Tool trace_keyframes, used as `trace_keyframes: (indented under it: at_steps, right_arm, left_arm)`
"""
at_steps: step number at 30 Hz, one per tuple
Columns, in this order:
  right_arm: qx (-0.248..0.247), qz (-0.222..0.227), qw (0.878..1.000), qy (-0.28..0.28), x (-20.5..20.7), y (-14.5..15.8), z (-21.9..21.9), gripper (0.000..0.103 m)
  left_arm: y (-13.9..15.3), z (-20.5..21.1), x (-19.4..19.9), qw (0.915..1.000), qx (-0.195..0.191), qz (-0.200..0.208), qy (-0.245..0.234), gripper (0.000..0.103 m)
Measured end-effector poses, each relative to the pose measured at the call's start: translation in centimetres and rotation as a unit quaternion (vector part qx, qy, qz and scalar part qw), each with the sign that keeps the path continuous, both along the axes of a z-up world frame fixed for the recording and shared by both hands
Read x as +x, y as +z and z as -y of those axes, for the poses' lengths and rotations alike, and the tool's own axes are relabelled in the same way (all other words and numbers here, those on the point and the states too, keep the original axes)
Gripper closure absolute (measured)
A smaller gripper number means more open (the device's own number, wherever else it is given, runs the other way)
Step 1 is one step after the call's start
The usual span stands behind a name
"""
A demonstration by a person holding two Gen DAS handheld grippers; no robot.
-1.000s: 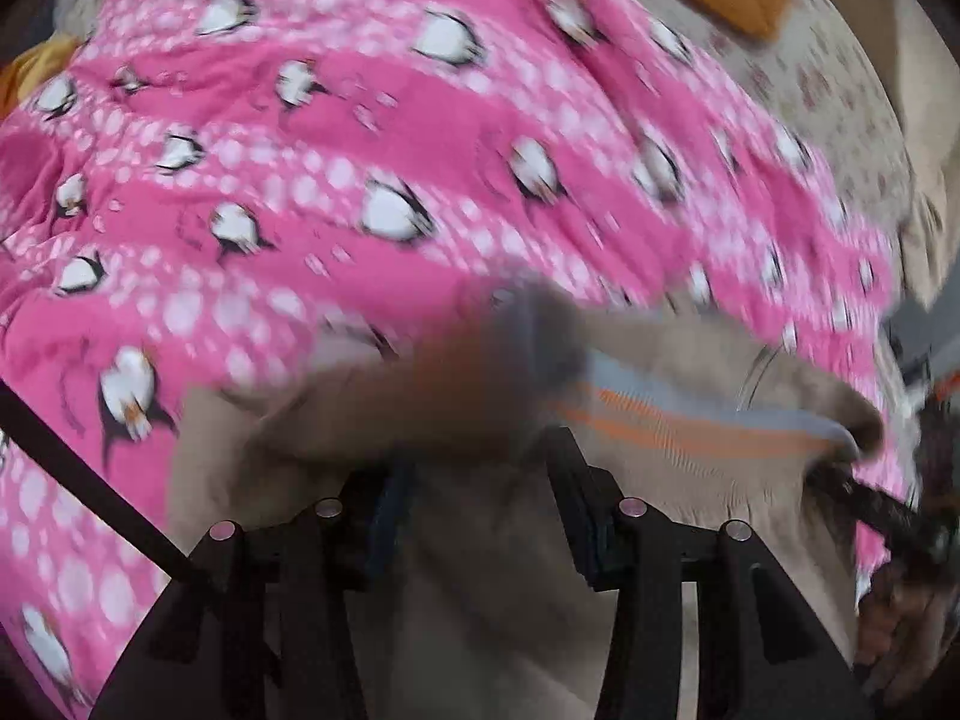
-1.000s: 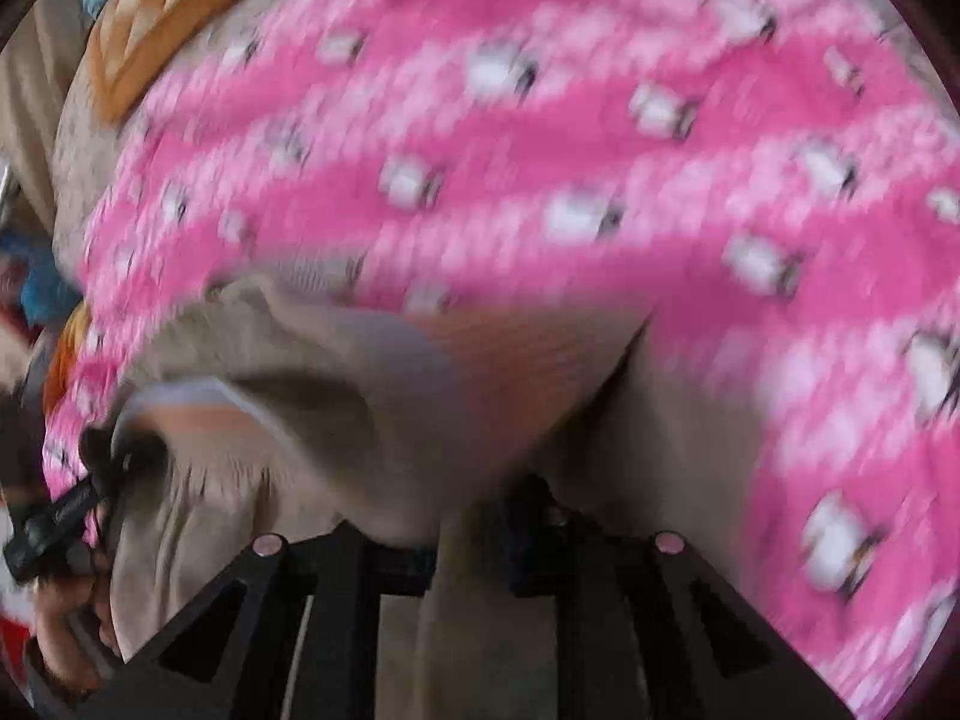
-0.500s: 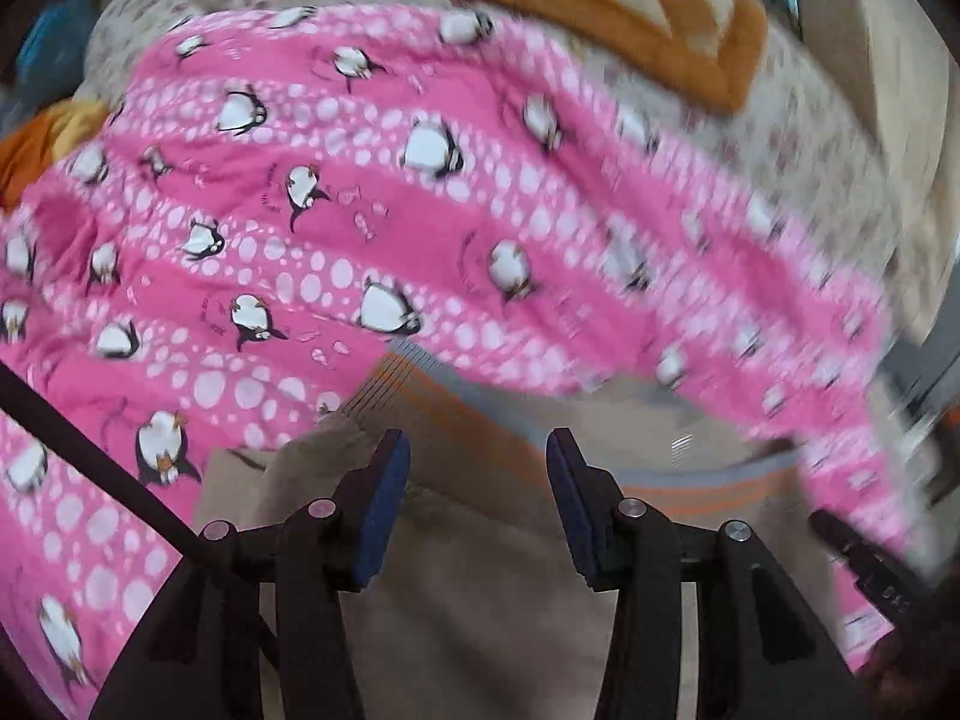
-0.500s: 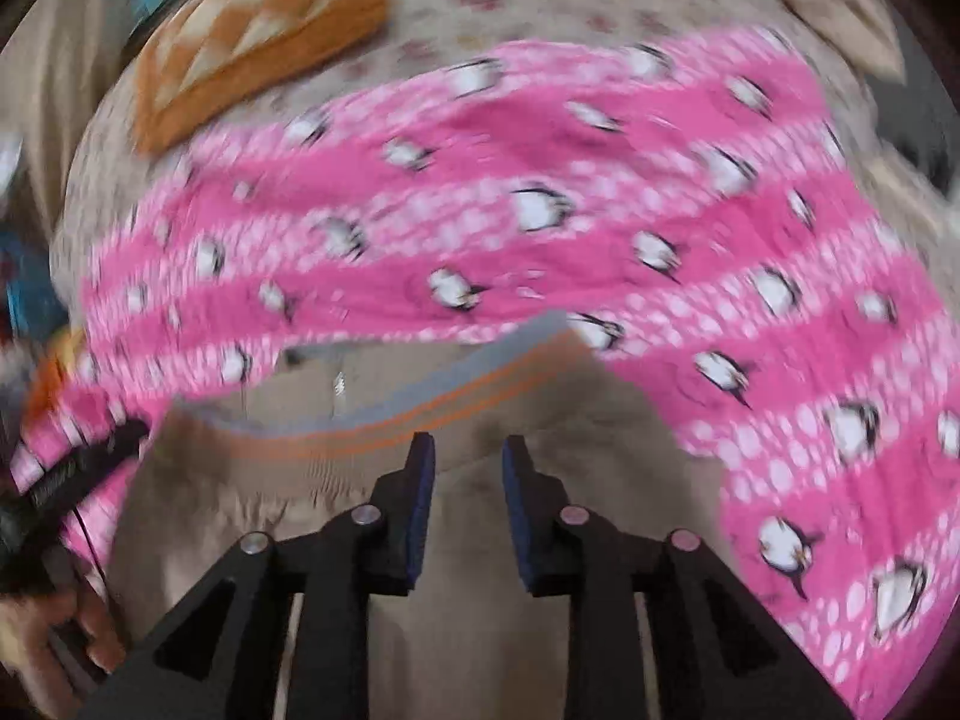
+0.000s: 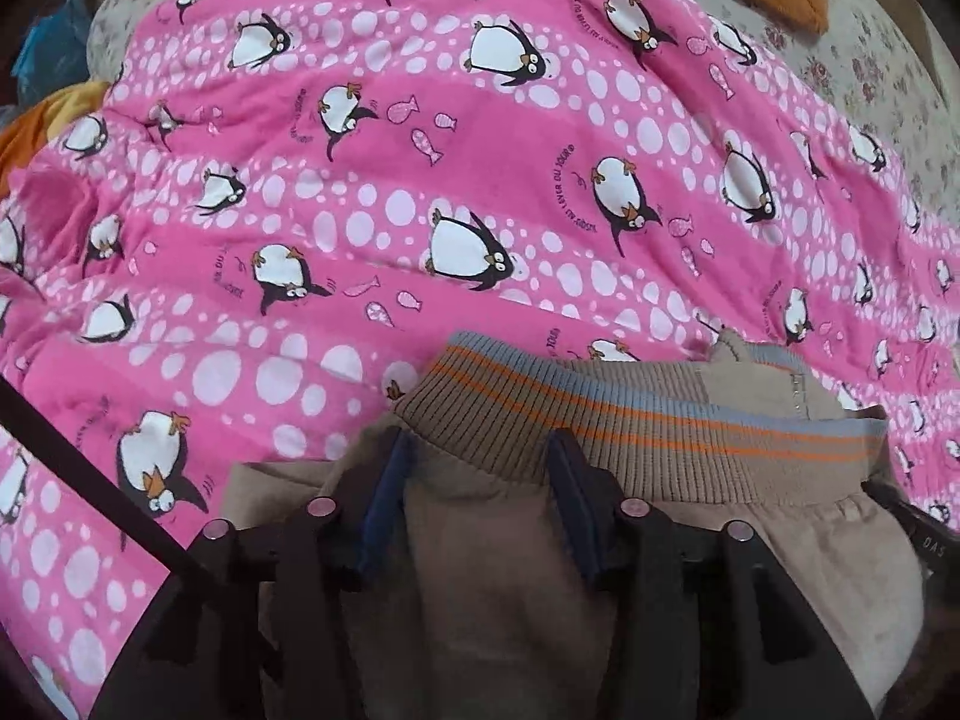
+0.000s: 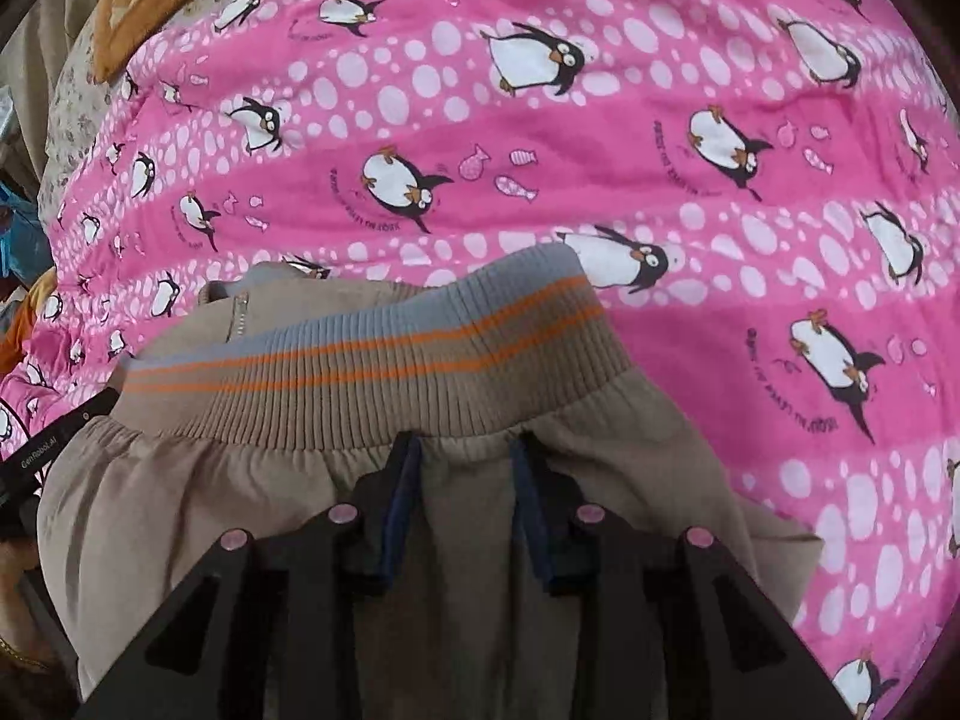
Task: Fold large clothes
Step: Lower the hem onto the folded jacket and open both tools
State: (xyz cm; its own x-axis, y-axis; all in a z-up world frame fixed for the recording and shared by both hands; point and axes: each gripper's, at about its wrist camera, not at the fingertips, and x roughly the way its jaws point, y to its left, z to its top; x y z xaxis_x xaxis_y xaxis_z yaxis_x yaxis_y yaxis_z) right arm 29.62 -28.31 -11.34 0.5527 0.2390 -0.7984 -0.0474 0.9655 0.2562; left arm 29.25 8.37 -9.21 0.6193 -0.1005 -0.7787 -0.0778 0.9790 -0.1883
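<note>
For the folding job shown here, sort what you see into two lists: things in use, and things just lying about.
In use: tan jacket with ribbed hem; left gripper; right gripper, both open over it.

Lying about: pink penguin blanket beneath; orange cushion; floral bedsheet.

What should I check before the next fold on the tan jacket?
1. Left gripper open over the jacket: ok.
2. Right gripper open, holding no cloth: ok.
3. Ribbed hem lying flat, stripes unbroken: ok.
4. Zipper end peeking past the hem, closed or not: cannot tell.
5. Jacket resting on the pink blanket, not hanging: ok.
6. Sleeves tucked in: cannot tell.
</note>
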Motion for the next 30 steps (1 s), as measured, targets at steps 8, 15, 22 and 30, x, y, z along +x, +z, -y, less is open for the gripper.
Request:
trace_keyframes:
  at_steps: [8,15,22,30]
  right_arm:
    - [-0.013,0.013,1.000,-0.001,-2.0,0.5,0.2,0.071]
    - [-0.036,0.007,0.999,-0.005,-1.9,0.8,-0.4,0.071]
    - [-0.060,0.098,0.993,-0.006,-8.9,9.1,-1.9,0.068]
    - [-0.076,0.021,0.997,0.007,-10.5,1.5,-2.1,0.042]
  left_arm:
    - [0.1,-0.3,-0.4,0.9968,-0.070,0.005,-0.036,0.059]
    - [0.7,-0.3,-0.8,0.9958,-0.081,0.016,-0.039,0.059]
    - [7.0,-1.6,-7.1,0.9945,-0.053,0.088,-0.023,0.067]
    - [0.9,0.9,-6.8,0.9984,0.020,-0.024,-0.048,0.064]
